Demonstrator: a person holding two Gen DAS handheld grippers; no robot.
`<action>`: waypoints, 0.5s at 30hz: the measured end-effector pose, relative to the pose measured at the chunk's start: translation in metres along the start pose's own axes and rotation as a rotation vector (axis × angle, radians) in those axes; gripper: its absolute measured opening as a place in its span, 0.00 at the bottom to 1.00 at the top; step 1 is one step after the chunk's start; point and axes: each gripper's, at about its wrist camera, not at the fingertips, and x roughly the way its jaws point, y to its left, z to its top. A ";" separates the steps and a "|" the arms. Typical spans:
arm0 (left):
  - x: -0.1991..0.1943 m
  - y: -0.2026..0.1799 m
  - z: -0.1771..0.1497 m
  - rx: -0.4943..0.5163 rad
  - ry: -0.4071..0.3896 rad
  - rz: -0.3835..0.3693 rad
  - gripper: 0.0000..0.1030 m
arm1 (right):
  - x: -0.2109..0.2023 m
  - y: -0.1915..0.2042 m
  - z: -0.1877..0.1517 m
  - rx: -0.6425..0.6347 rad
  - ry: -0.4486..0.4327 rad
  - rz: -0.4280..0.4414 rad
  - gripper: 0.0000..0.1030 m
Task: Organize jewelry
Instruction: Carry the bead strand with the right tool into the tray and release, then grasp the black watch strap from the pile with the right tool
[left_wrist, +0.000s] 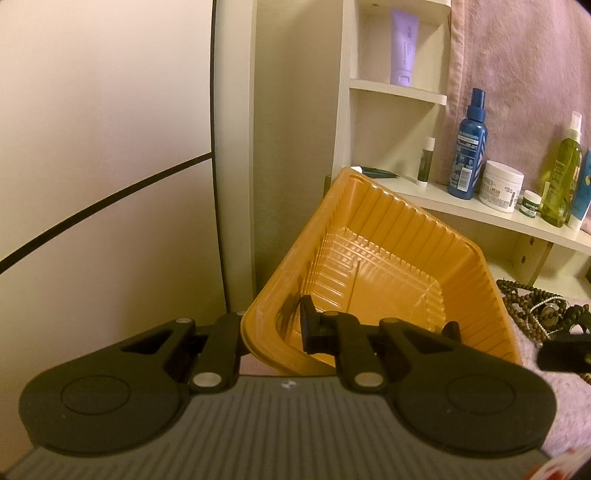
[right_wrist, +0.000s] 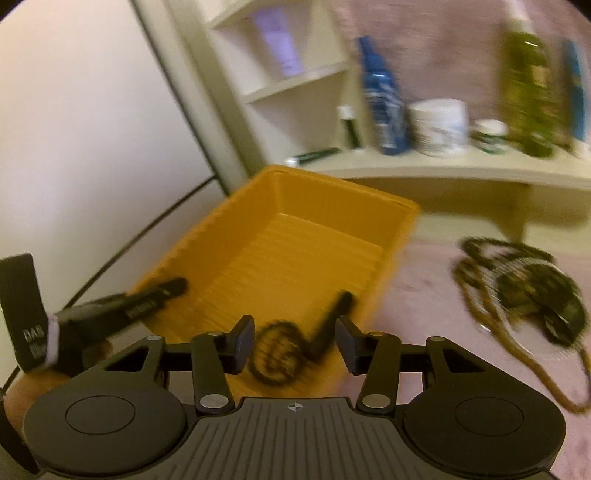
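An orange ribbed plastic tray (left_wrist: 388, 258) is tilted up, its near wall pinched by my left gripper (left_wrist: 273, 325), one finger inside (left_wrist: 308, 325) and one outside. In the right wrist view the same tray (right_wrist: 280, 236) lies ahead with the left gripper's fingers (right_wrist: 155, 295) on its left rim. My right gripper (right_wrist: 295, 347) is open above the tray's near end, and a dark beaded bracelet with a black tassel (right_wrist: 280, 354) sits blurred between its fingers. A pile of brown bead necklaces (right_wrist: 517, 288) lies on the pink cloth to the right, also seen in the left wrist view (left_wrist: 532, 310).
A cream shelf unit (left_wrist: 461, 210) behind holds a blue spray bottle (left_wrist: 467, 147), a white jar (left_wrist: 502, 186), a green bottle (left_wrist: 561, 177) and a lilac tube (left_wrist: 403, 48). A pale cabinet wall (left_wrist: 92, 147) stands left. Pink cloth (right_wrist: 424, 295) covers the surface.
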 end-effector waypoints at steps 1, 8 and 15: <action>0.000 0.000 0.000 0.001 0.000 0.001 0.12 | -0.006 -0.006 -0.004 0.012 0.000 -0.023 0.47; -0.001 -0.002 -0.001 0.008 0.000 0.005 0.13 | -0.036 -0.057 -0.024 0.094 -0.005 -0.208 0.47; -0.002 -0.002 -0.002 0.014 0.000 0.008 0.13 | -0.053 -0.091 -0.031 0.090 -0.024 -0.351 0.47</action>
